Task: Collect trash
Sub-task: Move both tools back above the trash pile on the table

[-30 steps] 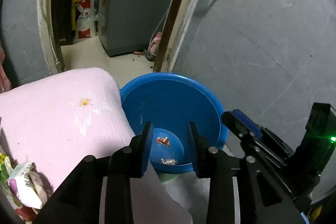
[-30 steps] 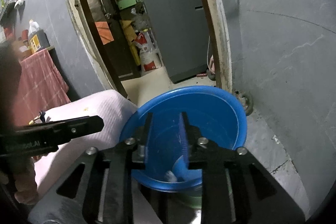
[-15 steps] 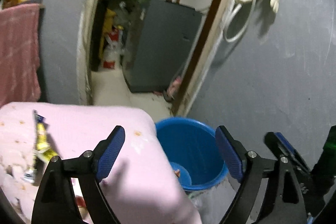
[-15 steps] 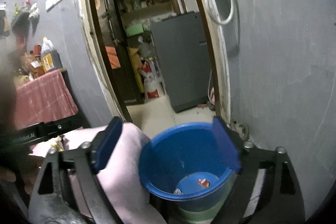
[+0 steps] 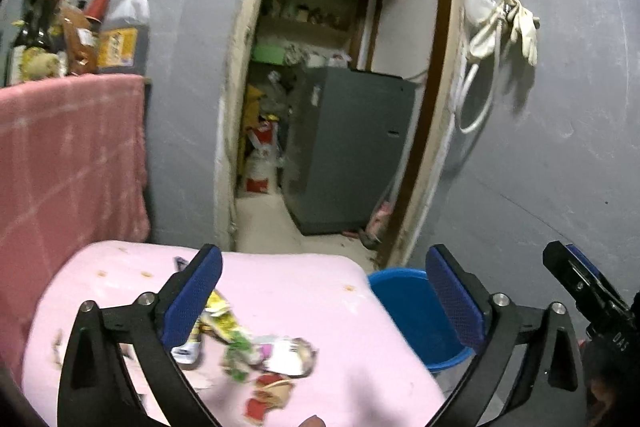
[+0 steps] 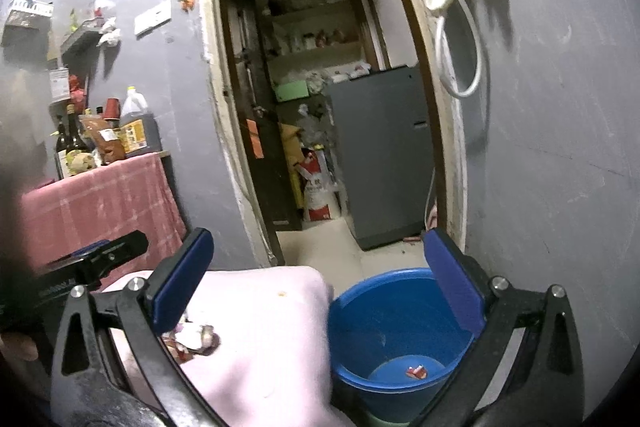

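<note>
Several crumpled snack wrappers [image 5: 260,351] lie on a pink cloth-covered surface [image 5: 304,287]. My left gripper [image 5: 324,301] hovers above them, its jaws opening wide, nothing between the blue pads. A blue bucket [image 5: 416,311] stands on the floor just right of the pink surface. In the right wrist view the bucket [image 6: 392,311] holds a small red scrap [image 6: 416,371] at its bottom. My right gripper [image 6: 318,279] hangs above the bucket's rim and the pink cloth [image 6: 264,327], jaws opening, empty. Wrappers [image 6: 192,337] show behind its left finger.
Behind stands an open doorway with a grey appliance [image 5: 348,147] and bags inside. At the left, a red checked cloth [image 5: 72,155] covers a stand with bottles [image 5: 120,39]. Gloves and a white hose [image 5: 504,27] hang on the grey wall.
Both grippers rose and tipped up away from the bucket. Their jaws went from nearly shut to wide. The wrappers on the pink cloth came into view.
</note>
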{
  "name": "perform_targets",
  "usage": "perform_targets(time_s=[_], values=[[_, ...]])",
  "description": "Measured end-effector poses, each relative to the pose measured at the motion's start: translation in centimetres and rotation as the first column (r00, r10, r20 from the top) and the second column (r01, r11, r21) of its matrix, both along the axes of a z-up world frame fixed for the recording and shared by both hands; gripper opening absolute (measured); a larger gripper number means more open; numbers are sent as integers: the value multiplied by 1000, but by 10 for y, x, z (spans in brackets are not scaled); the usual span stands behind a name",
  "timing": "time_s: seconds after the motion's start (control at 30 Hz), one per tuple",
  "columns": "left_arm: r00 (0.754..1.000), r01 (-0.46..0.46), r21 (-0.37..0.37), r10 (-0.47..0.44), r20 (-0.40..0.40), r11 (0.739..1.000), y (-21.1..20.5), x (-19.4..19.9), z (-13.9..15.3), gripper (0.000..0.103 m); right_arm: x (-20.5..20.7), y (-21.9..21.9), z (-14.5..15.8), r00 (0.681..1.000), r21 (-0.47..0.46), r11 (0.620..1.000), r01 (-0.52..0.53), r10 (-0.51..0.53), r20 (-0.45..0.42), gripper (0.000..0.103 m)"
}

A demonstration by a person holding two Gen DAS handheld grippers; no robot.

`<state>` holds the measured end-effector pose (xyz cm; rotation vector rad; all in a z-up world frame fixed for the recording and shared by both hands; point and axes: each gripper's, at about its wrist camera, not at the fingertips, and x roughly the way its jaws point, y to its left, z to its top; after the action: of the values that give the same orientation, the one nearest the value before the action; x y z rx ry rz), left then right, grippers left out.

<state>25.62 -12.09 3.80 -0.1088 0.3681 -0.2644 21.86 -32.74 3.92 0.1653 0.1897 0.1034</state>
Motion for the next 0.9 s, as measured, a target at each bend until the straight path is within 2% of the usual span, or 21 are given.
perform_targets(time_s=[0.23,0.6,0.9], values=[[996,-81,7,80,46,997,42,-27,4,101,-14,36,6,998,-26,999,-35,36,50,103],[978,-204,28,202,61,979,101,-59,-4,101,-23,83,2,989,-42,991,-124,127,74,103],[975,-218,39,216,52,975,125,-70,-22,101,-19,108,-15,979,-100,976,-193,199,53,103]])
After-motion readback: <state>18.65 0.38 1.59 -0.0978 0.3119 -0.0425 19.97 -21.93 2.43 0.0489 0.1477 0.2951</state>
